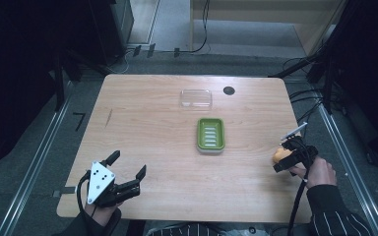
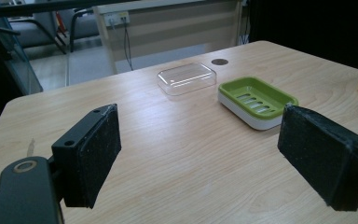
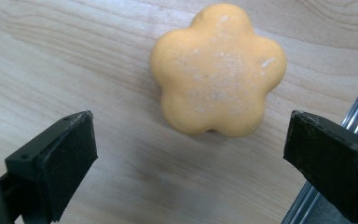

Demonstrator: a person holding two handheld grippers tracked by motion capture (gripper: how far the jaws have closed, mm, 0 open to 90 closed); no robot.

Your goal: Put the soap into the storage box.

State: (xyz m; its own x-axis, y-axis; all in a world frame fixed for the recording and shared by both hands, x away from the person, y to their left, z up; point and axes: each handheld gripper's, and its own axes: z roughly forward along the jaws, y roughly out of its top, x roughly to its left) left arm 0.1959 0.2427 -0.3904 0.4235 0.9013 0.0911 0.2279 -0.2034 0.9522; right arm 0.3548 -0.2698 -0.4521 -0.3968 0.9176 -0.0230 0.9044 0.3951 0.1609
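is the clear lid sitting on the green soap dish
No, the clear lid lies on the table beside the green soap dish, apart from it, leaving the dish uncovered.

I'm looking at a wooden table (image 1: pixel 152 147). A clear lid (image 1: pixel 196 98), a green dish (image 1: pixel 210 134) and an orange soap (image 1: pixel 280 155) are lying on it, apart.

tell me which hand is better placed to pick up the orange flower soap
Right. The right gripper hangs at the orange flower soap near the table's right edge, jaws open. The left gripper sits open far across the table.
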